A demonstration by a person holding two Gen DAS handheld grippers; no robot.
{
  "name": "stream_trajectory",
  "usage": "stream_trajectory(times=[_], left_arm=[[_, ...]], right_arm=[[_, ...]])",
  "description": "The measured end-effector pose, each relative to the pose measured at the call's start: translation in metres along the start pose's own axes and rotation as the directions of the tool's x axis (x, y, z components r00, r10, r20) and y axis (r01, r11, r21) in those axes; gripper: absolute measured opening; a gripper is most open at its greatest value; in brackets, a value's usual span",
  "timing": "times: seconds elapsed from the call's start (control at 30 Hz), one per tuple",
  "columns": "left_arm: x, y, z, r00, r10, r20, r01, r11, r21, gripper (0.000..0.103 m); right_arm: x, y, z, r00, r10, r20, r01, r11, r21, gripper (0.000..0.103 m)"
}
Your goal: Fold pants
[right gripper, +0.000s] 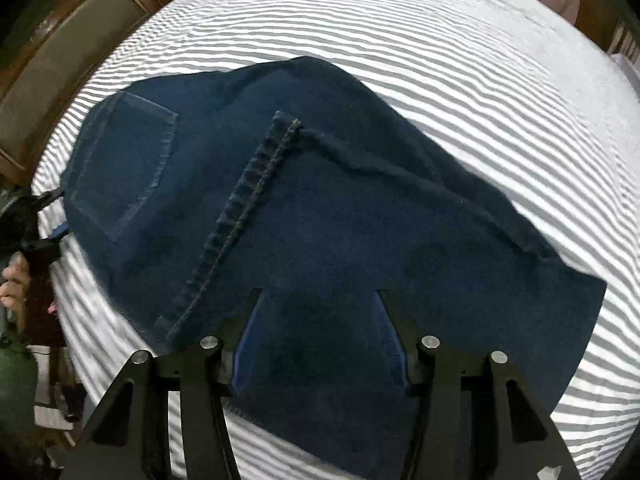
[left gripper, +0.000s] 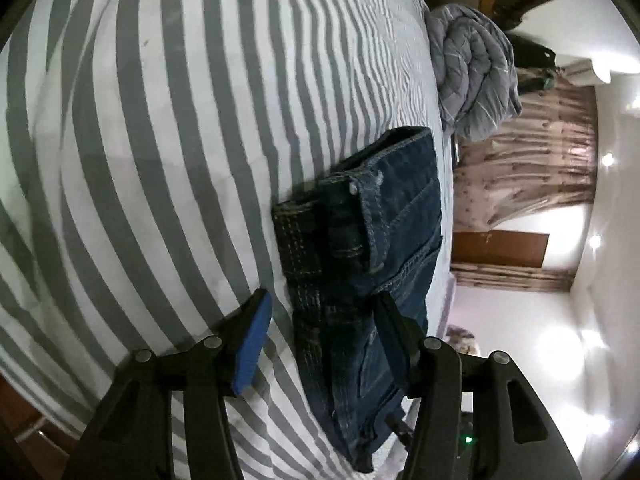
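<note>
Dark blue jeans [left gripper: 384, 216] lie folded on the grey-and-white striped bed sheet [left gripper: 160, 120], with the waistband and a belt loop facing my left gripper [left gripper: 322, 296]. That gripper straddles the near end of the jeans and is open; a strip of sheet shows between its blue left pad [left gripper: 252, 344] and the denim. In the right wrist view the jeans [right gripper: 320, 200] spread wide, with a back pocket [right gripper: 120, 168] at left and a stitched seam across the middle. My right gripper [right gripper: 320, 293] hangs open just over the denim with nothing pinched. The left gripper [right gripper: 40, 220] shows at the jeans' left edge.
A rolled grey quilt [left gripper: 476, 80] sits at the bed's far end. A wooden bed frame [right gripper: 60, 48] borders the sheet [right gripper: 440, 40] at the upper left. A person's hand [right gripper: 12, 280] holds the left gripper. A patterned curtain [left gripper: 532, 168] hangs beyond the bed.
</note>
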State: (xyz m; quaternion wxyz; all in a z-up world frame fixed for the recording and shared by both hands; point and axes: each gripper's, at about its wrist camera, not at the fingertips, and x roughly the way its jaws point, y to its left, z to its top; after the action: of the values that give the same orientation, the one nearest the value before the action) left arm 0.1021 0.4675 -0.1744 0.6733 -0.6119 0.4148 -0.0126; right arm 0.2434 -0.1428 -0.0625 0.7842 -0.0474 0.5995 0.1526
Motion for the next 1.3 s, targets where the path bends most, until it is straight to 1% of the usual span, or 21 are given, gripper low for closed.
stream_trajectory(times=[0.1, 0.17, 0.2, 0.23, 0.37, 0.43, 0.47, 0.6, 0.67, 0.77, 0.83, 0.9, 1.0, 1.1, 1.13, 1.17, 1.2, 1.23, 1.27, 1.3], left_arm=[[0.005, -0.001, 0.007, 0.999, -0.019, 0.026, 0.02, 0.999, -0.043, 0.056], [0.009, -0.003, 0.015, 0.999, -0.024, 0.037, 0.026, 0.997, -0.072, 0.056], [0.01, -0.003, 0.018, 0.999, -0.034, 0.036, 0.037, 0.995, -0.087, 0.058], [0.01, -0.003, 0.02, 0.999, -0.038, 0.037, 0.042, 0.994, -0.096, 0.059], [0.014, -0.007, 0.028, 0.999, -0.027, 0.036, 0.031, 0.995, -0.099, 0.059], [0.013, -0.014, 0.028, 0.998, 0.024, 0.055, -0.022, 0.999, -0.046, 0.048], [0.013, -0.021, 0.025, 0.995, 0.077, 0.071, -0.077, 0.997, 0.0, 0.043], [0.008, -0.039, 0.016, 0.983, 0.142, 0.12, -0.151, 0.986, 0.071, 0.035], [0.004, -0.051, 0.011, 0.977, 0.162, 0.14, -0.177, 0.978, 0.108, 0.033], [-0.003, -0.076, 0.0, 0.971, 0.167, 0.171, -0.198, 0.963, 0.181, 0.03], [-0.007, -0.095, -0.009, 0.971, 0.154, 0.181, -0.195, 0.951, 0.239, 0.029], [-0.01, -0.115, -0.018, 0.969, 0.151, 0.194, -0.205, 0.932, 0.299, 0.028], [-0.011, -0.153, -0.04, 0.971, 0.135, 0.198, -0.206, 0.893, 0.4, 0.028], [-0.008, -0.189, -0.065, 0.971, 0.122, 0.205, -0.211, 0.84, 0.501, 0.028], [-0.006, -0.204, -0.077, 0.971, 0.119, 0.207, -0.215, 0.81, 0.546, 0.028], [-0.001, -0.223, -0.096, 0.972, 0.113, 0.207, -0.218, 0.766, 0.605, 0.028], [0.003, -0.238, -0.111, 0.973, 0.11, 0.203, -0.217, 0.73, 0.648, 0.028], [0.006, -0.248, -0.123, 0.975, 0.107, 0.197, -0.214, 0.703, 0.678, 0.028], [0.014, -0.266, -0.148, 0.978, 0.1, 0.184, -0.205, 0.646, 0.736, 0.028], [0.022, -0.279, -0.167, 0.98, 0.099, 0.17, -0.195, 0.603, 0.774, 0.028]], right_arm=[[0.013, 0.004, 0.005, 1.0, -0.008, -0.026, 0.008, 1.0, 0.011, 0.053], [0.019, 0.007, 0.006, 0.999, -0.022, -0.03, 0.022, 1.0, 0.003, 0.057], [0.02, 0.01, 0.006, 0.999, -0.027, -0.025, 0.026, 1.0, -0.008, 0.061], [0.021, 0.013, 0.006, 0.999, -0.033, -0.023, 0.032, 0.999, -0.023, 0.063], [0.023, 0.016, 0.006, 0.999, -0.047, -0.017, 0.047, 0.998, -0.04, 0.064], [0.023, 0.017, 0.006, 0.999, -0.049, -0.019, 0.048, 0.998, -0.037, 0.064], [0.022, 0.019, 0.006, 0.998, -0.054, -0.022, 0.053, 0.998, -0.041, 0.064], [0.027, 0.023, 0.009, 0.997, -0.07, -0.034, 0.069, 0.997, -0.034, 0.065], [0.03, 0.027, 0.008, 0.996, -0.089, -0.03, 0.087, 0.995, -0.045, 0.066], [0.031, 0.032, 0.007, 0.994, -0.105, -0.015, 0.104, 0.993, -0.056, 0.067], [0.029, 0.032, 0.007, 0.996, -0.09, -0.015, 0.089, 0.995, -0.048, 0.067], [0.025, 0.03, 0.006, 0.998, -0.067, -0.007, 0.067, 0.997, -0.035, 0.067], [0.015, 0.019, 0.0, 1.0, -0.005, 0.01, 0.005, 1.0, 0.009, 0.067], [0.002, 0.0, -0.012, 0.999, 0.044, 0.029, -0.046, 0.996, 0.075, 0.067], [-0.004, -0.007, -0.016, 0.997, 0.066, 0.043, -0.07, 0.993, 0.091, 0.067], [-0.008, -0.013, -0.018, 0.996, 0.072, 0.05, -0.077, 0.992, 0.102, 0.067], [-0.015, -0.02, -0.022, 0.995, 0.084, 0.062, -0.091, 0.988, 0.122, 0.066], [-0.023, -0.031, -0.026, 0.991, 0.105, 0.078, -0.116, 0.982, 0.149, 0.064], [-0.029, -0.038, -0.027, 0.989, 0.114, 0.089, -0.128, 0.977, 0.168, 0.064], [-0.037, -0.048, -0.03, 0.986, 0.128, 0.106, -0.147, 0.97, 0.196, 0.064]])
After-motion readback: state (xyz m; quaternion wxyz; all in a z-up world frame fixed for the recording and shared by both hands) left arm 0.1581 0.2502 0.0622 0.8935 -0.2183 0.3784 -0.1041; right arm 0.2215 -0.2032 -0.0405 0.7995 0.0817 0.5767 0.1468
